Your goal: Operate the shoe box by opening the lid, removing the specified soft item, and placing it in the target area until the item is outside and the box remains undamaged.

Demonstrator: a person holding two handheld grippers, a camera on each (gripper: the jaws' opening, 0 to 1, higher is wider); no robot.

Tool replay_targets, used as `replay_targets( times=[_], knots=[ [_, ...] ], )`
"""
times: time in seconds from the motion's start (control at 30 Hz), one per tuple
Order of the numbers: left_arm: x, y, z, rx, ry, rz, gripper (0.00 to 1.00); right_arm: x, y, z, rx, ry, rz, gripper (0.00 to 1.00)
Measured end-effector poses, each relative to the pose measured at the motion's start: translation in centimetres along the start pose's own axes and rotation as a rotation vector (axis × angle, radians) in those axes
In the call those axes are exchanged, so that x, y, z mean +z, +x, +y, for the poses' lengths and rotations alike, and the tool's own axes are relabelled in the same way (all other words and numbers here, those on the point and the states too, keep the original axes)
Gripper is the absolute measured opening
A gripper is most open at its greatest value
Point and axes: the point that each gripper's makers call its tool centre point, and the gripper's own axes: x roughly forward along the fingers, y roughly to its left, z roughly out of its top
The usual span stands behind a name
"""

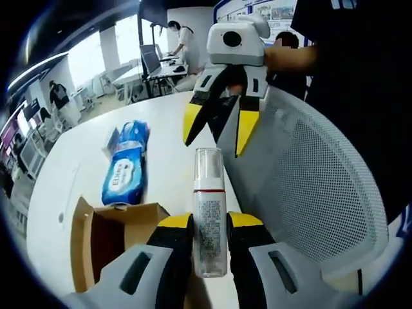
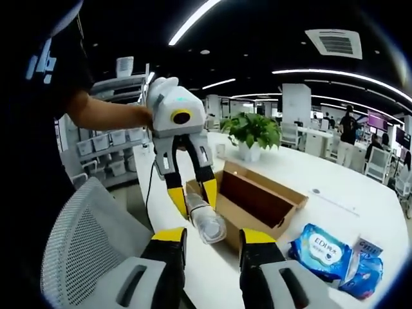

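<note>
My left gripper (image 1: 210, 222) is shut on a clear bottle (image 1: 209, 212) with a white cap, held upright between its yellow-tipped jaws. My right gripper (image 1: 214, 138) hangs open just beyond the bottle's cap, held by a person's hand. In the right gripper view, the right gripper (image 2: 212, 237) stands open with the bottle (image 2: 206, 224) just ahead of it, gripped by the left gripper (image 2: 193, 196). The open cardboard shoe box (image 1: 106, 235) (image 2: 257, 199) sits on the white table. A blue wet-wipes pack (image 1: 125, 170) (image 2: 325, 250) lies on the table beside the box.
A white mesh chair (image 1: 315, 187) (image 2: 90, 241) stands against the table's (image 1: 167, 129) near edge. A second blue pack (image 2: 365, 270) lies by the first. A potted plant (image 2: 251, 132) stands farther along the table. Desks and people fill the office behind.
</note>
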Motion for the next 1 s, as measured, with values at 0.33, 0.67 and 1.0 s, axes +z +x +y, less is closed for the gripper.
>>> replay_targets(
  times=[0.33,0.67,1.0],
  knots=[
    [1.2,0.7,-0.5,-0.045,0.044,-0.039,0.19,-0.1,0.3,0.8,0.035,-0.032,0.006,0.18],
    [0.7,1.0,-0.3,-0.055,0.091,-0.029,0.19,-0.1,0.2,1.1,0.051,-0.089,0.024,0.15],
    [1.1,1.3,0.3,-0.02,0.08,-0.045,0.22,0.4,0.0,0.7,0.035,-0.035,0.016,0.13]
  ],
)
